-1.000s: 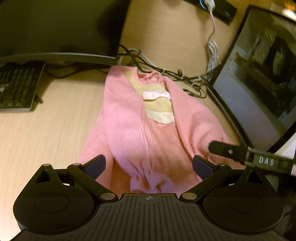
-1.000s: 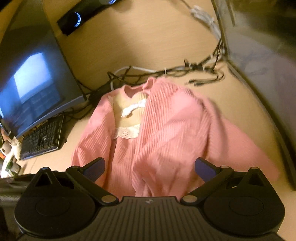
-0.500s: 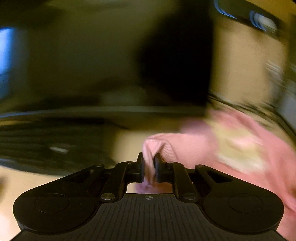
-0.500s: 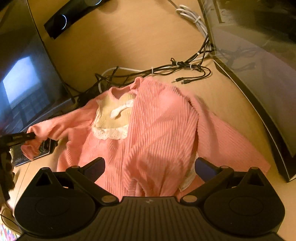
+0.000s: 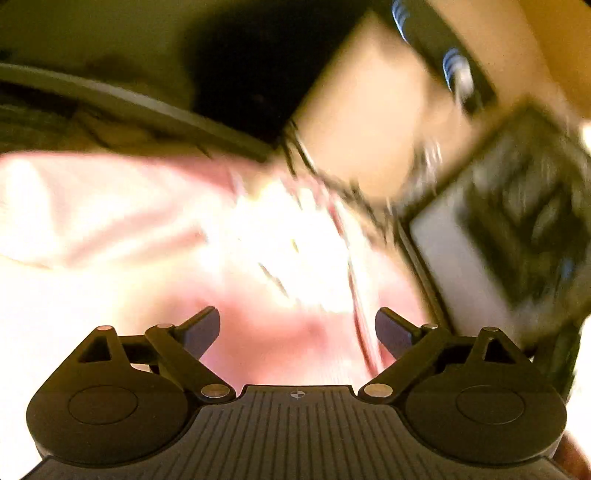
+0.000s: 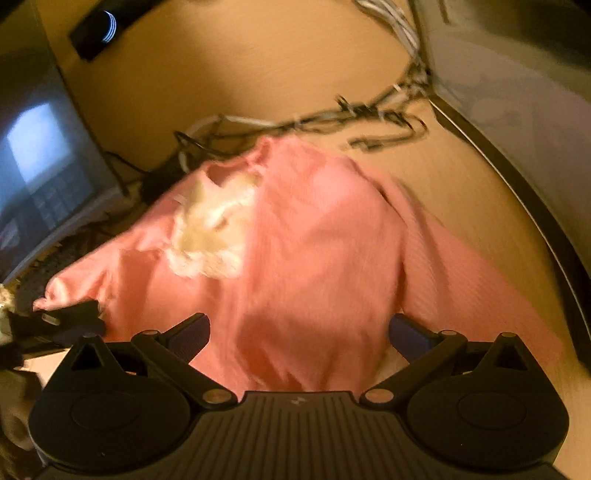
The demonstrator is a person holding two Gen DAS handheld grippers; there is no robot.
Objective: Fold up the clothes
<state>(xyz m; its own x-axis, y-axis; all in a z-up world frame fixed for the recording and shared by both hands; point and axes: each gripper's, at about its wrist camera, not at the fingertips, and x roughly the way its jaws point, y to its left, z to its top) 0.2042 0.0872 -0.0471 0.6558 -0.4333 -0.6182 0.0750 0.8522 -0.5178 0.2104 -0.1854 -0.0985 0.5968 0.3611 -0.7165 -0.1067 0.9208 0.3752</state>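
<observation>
A pink ribbed sweater with a cream lace panel at the chest lies on the wooden desk. Its left sleeve stretches out to the left, while the other sleeve lies folded across the body. My left gripper hangs over the blurred, overexposed sweater; its jaws are opening and nothing is pinched between them. In the right wrist view its dark fingers sit just beside the left cuff. My right gripper stands open above the sweater's lower part, holding nothing.
A monitor stands at the left and a second screen at the right. Tangled cables run behind the collar. A black speaker bar lies at the back. A dark keyboard sits under the left monitor.
Half a second ago my left gripper was shut on the left sleeve's cuff, drawing it leftwards. Now it is open and the sleeve lies stretched out. The right gripper stayed open.
</observation>
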